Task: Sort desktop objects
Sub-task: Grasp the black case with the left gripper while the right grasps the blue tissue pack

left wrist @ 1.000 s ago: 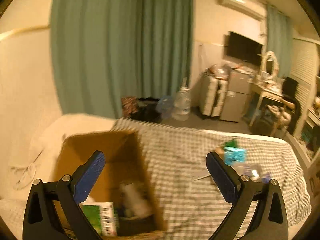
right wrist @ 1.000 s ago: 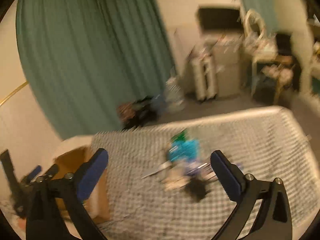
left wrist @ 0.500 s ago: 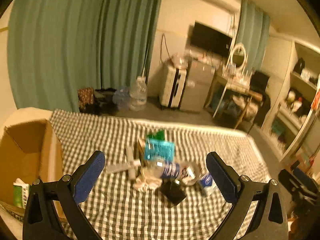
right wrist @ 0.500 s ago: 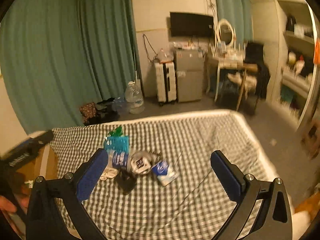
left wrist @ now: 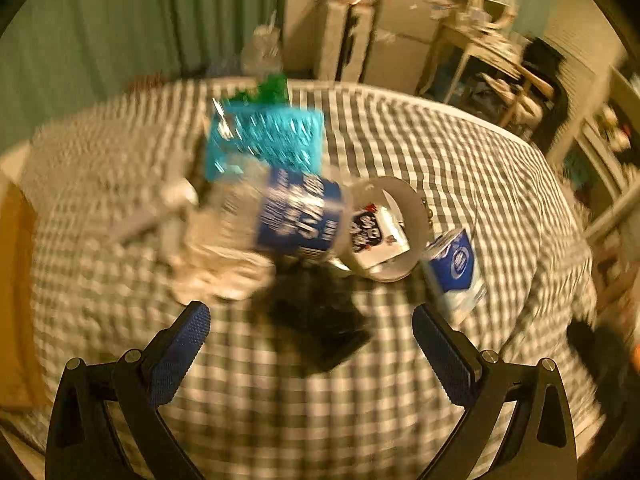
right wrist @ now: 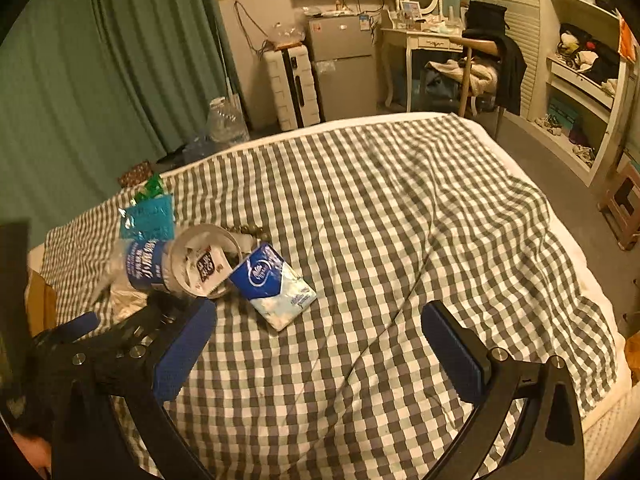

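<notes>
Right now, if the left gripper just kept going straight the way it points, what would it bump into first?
Most likely the black object lying between the fingers of the open left gripper, in front of the plastic bottle on the checked cloth. The view is blurred, so depth is a guess.

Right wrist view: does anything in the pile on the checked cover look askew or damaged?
Yes. The plastic bottle lies on its side, looking crumpled, against the roll of tape, and the tissue pack sits skewed beside them. Nothing looks spilled.
</notes>
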`<state>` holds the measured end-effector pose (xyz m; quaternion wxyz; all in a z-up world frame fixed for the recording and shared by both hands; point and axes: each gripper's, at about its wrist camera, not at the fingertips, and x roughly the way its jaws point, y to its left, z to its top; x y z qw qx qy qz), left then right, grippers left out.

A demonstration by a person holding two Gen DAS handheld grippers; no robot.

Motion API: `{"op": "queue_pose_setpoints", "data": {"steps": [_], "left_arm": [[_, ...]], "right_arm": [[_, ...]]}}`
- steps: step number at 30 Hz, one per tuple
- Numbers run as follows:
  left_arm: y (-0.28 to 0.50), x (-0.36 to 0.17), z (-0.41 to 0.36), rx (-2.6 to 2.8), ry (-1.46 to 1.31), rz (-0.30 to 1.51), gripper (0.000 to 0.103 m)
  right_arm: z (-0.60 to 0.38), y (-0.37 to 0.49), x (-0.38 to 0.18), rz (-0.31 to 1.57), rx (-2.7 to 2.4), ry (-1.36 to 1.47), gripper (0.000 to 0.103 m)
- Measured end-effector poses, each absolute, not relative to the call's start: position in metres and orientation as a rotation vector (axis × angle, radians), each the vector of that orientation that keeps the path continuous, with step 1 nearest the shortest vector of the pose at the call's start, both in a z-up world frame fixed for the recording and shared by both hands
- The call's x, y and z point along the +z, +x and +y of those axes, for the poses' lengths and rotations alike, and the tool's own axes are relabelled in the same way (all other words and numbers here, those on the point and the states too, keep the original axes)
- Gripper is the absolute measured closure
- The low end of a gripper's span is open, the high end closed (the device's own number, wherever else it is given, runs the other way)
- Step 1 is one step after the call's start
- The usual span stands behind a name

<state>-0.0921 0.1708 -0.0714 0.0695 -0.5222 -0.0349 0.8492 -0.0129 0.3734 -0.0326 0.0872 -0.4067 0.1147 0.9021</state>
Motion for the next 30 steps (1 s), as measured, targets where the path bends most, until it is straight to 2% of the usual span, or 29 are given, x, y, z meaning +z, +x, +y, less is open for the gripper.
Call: {"op": "queue_pose_setpoints", "data": {"steps": [5, 6, 7, 9, 11, 12, 19, 23, 24, 25, 27, 28, 30], "left_arm": [[-0.096, -0.1, 0.167, 2.591, -1.672, -0.17, 0.0], [-0.097, -0.111, 0.166, 2.542, -1.717, -0.186, 0.003], [-0.098, -0.121, 0.163, 2.484, -1.755, -0.224, 0.018], [-0.094, -0.132, 0.157, 2.443, -1.734, -0.245, 0.025], [-0.09, -0.125, 0.155, 2.454, -1.659, -0.231, 0.043], [-0.089, -0.122, 0.153, 2.451, -1.637, -0.221, 0.045], [-0.067, -0.101, 0.124, 2.462, -1.527, -0.233, 0.052], [-0.058, -0.091, 0.107, 2.496, -1.469, -0.252, 0.054], [-0.057, -0.088, 0.102, 2.509, -1.442, -0.268, 0.055], [-0.057, -0.086, 0.099, 2.511, -1.422, -0.278, 0.06], [-0.061, -0.084, 0.097, 2.527, -1.402, -0.249, 0.061], [-0.06, -0.083, 0.097, 2.539, -1.391, -0.216, 0.061], [-0.065, -0.085, 0.099, 2.528, -1.396, -0.204, 0.062]], "right_arm": [[0.373, -0.015, -0.048, 0.381, 2.683, -1.27, 0.0], [0.37, -0.016, -0.048, 0.37, 2.683, -1.282, 0.0], [0.368, -0.018, -0.049, 0.358, 2.679, -1.292, 0.0], [0.361, -0.021, -0.052, 0.332, 2.679, -1.333, 0.0], [0.354, -0.025, -0.055, 0.298, 2.696, -1.358, 0.001], [0.351, -0.027, -0.057, 0.278, 2.699, -1.371, 0.001], [0.348, -0.073, -0.085, 0.122, 2.718, -1.459, 0.0], [0.354, -0.105, -0.113, 0.312, 2.688, -1.622, 0.0], [0.353, -0.112, -0.117, 0.295, 2.67, -1.629, 0.0], [0.35, -0.115, -0.12, 0.268, 2.665, -1.633, 0.0], [0.343, -0.118, -0.126, 0.225, 2.655, -1.68, 0.013], [0.339, -0.117, -0.129, 0.167, 2.628, -1.68, 0.034], [0.334, -0.111, -0.129, 0.129, 2.622, -1.666, 0.037]]}}
